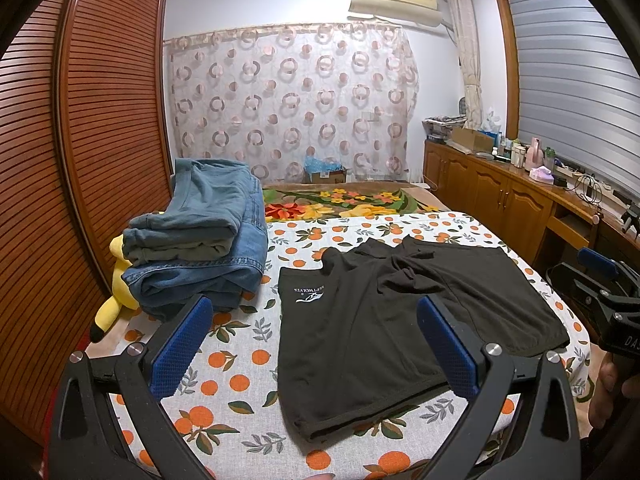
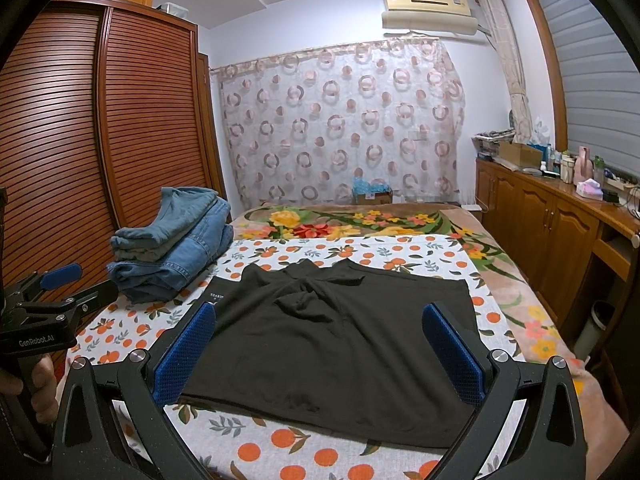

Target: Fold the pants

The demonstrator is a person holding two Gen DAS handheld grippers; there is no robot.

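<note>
At 9 o'clock: folded stack [image 1: 196,236] on bed [image 1: 240,384] | centre: black pants [image 1: 384,320] spread flat, crotch bunched, unfolded | left claw [image 1: 316,344], right claw [image 2: 320,354] wide open, empty | judged: this pair not started.

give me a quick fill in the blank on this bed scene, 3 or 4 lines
1. The black pants lie spread on a sheet printed with ____.
2. Both the left gripper and right gripper have their jaws ____.
3. The stack of folded jeans sits on the side nearer the ____.
4. The toy peeking from under the stack is ____.

Missing words: oranges; open; wardrobe; yellow
</note>
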